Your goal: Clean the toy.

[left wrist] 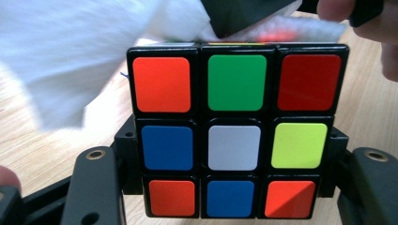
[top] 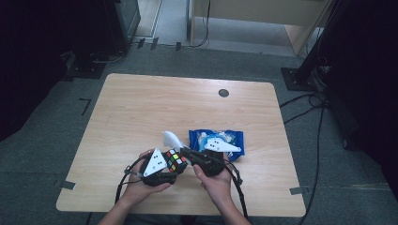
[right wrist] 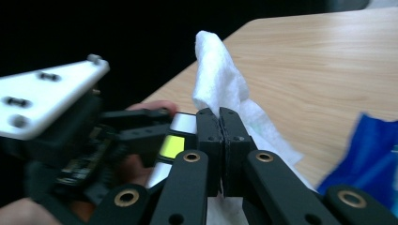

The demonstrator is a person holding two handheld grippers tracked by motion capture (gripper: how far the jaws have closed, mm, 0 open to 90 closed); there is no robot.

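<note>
No brand or writing can be read on anything here; the blue packet (top: 216,140) shows only a white pattern, too small to make out. There is one puzzle cube (top: 175,160), one white wipe (top: 172,139), one blue packet and two claws.

The left claw (left wrist: 232,187) is clamped on the puzzle cube (left wrist: 233,136), a jaw on either side of its lower rows, held above the near edge of the desk (top: 141,108). The left gripper view gives the cube's face square by square: orange, green, red along the top; blue, white, yellow in the middle; orange, blue, orange at the bottom. The high view shows merely a small patchwork of colours there.

The right claw (right wrist: 219,117) has its jaws pressed together, pinching the white wipe (right wrist: 216,79), which stands up above the tips and trails down below them. In the right gripper view the wipe sits just beside the cube (right wrist: 180,136), of which a yellow and a white square show. The high view places the blue packet on the desk behind the right hand (top: 213,180), near the wipe.
</note>
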